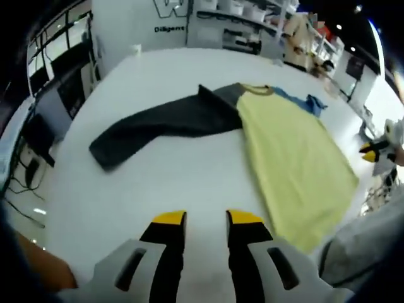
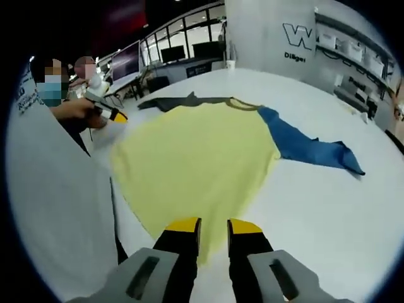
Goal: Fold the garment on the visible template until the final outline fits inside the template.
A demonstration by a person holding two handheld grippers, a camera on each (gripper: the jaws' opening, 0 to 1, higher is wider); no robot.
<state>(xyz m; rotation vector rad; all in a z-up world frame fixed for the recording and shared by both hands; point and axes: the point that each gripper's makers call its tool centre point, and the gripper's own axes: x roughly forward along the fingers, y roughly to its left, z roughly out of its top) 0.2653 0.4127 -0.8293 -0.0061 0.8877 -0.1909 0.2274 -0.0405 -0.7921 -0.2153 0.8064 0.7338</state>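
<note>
A white tabletop (image 1: pixel 158 183) carries the garment (image 1: pixel 297 164), its yellow body flat and dark sleeve (image 1: pixel 164 126) stretched sideways; the left gripper (image 1: pixel 206 221) hovers nearby, jaws slightly apart, empty. In the right gripper view, the right gripper (image 2: pixel 214 228) hovers over the garment's hem, slightly parted, blue sleeve (image 2: pixel 309 148) outstretched.

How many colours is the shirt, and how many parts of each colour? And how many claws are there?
Yellow body: 1
Dark grey sleeve: 1
Blue sleeve: 1
Left claw: 1
Right claw: 1
Total: 3 colours, 3 shirt parts, 2 claws, all over the white table.
</note>
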